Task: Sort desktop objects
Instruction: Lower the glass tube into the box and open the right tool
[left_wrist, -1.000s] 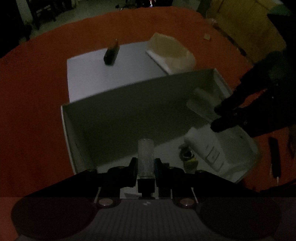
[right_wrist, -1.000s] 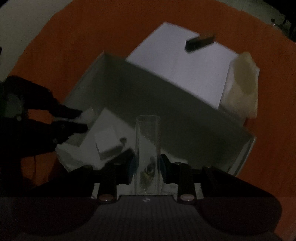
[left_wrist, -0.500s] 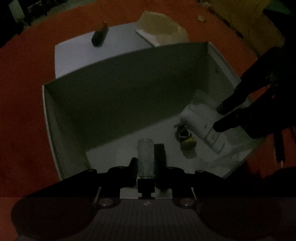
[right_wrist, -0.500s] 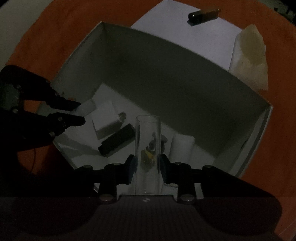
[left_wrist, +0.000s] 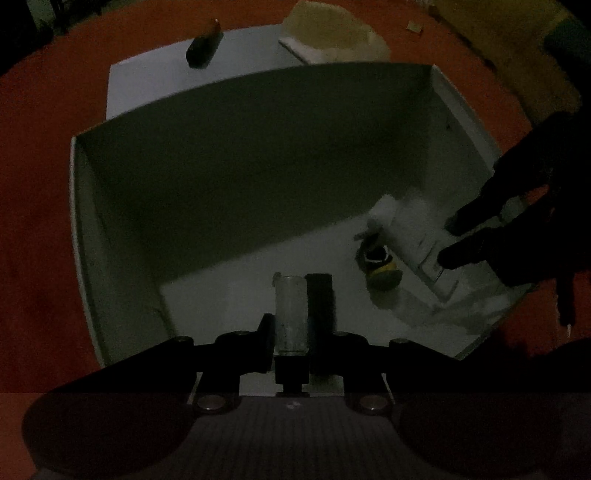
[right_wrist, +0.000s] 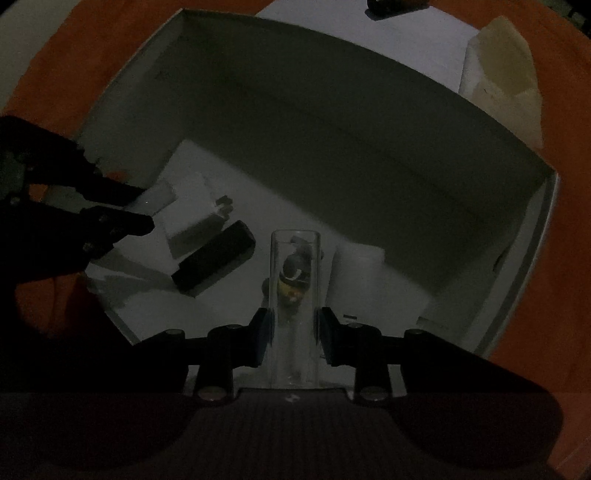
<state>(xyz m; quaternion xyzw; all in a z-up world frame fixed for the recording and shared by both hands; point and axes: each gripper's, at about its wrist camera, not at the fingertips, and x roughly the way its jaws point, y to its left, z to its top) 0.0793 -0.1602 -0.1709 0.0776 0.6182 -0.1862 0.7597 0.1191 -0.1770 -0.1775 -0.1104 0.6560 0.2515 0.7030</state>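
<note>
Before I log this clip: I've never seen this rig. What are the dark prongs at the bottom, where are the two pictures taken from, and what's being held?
Each picture comes from a fisheye camera on a hand-held two-finger gripper, looking down along its fingers. The prongs are those fingers. The left gripper is shut on a small frosted cylinder; the right gripper is shut on a clear tube. Both hang over an open white box on an orange tabletop. Inside lie a black block, a white adapter and a small yellow-and-black toy. Each view shows the other gripper as a dark shape at its edge.
</note>
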